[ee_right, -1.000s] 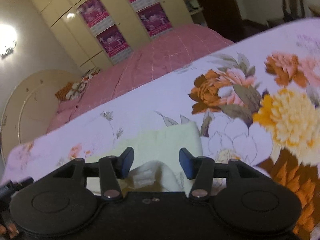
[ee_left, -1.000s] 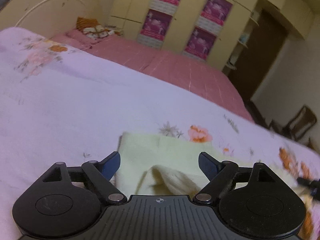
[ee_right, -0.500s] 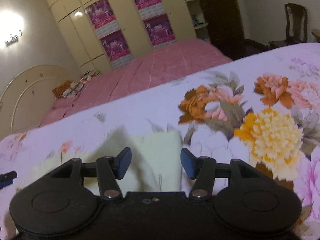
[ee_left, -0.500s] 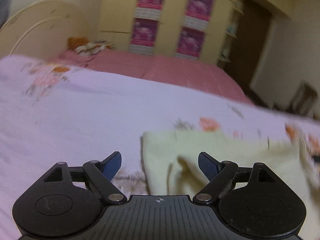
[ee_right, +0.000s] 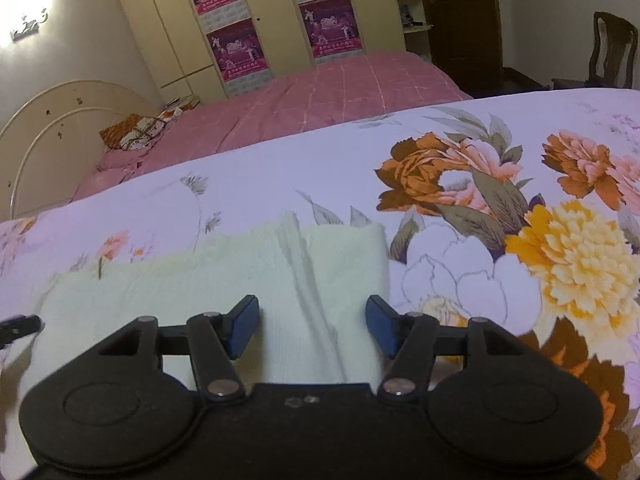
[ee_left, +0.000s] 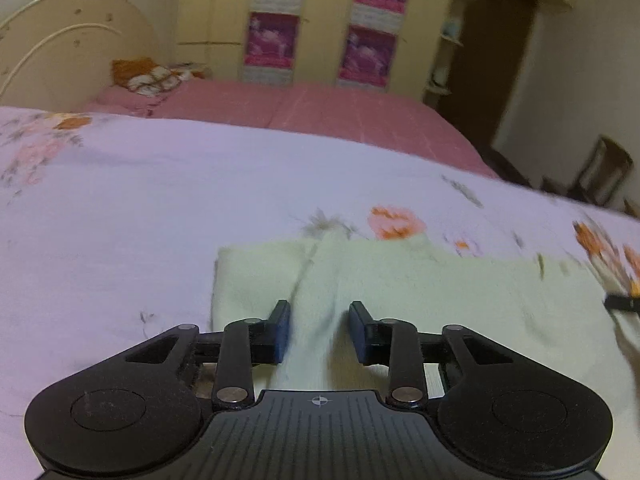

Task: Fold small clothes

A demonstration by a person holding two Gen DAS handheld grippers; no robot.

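Pale-yellow garment [ee_left: 420, 292]: left gripper [ee_left: 320, 330] fingers closing over ridge (bare sheet [ee_left: 120, 216] leftward); right gripper [ee_right: 312, 328] half-open.

Wide open room is offered by the floral sheet [ee_left: 120, 208] to the left of the cloth [ee_left: 440, 292] and beyond it. The stretch to the right of the cloth [ee_right: 200, 280] is likewise unobstructed. Passage along the cloth is narrowed only by the other gripper's tip [ee_left: 622, 303] at its far end. The chair [ee_right: 612, 56] stands well apart.
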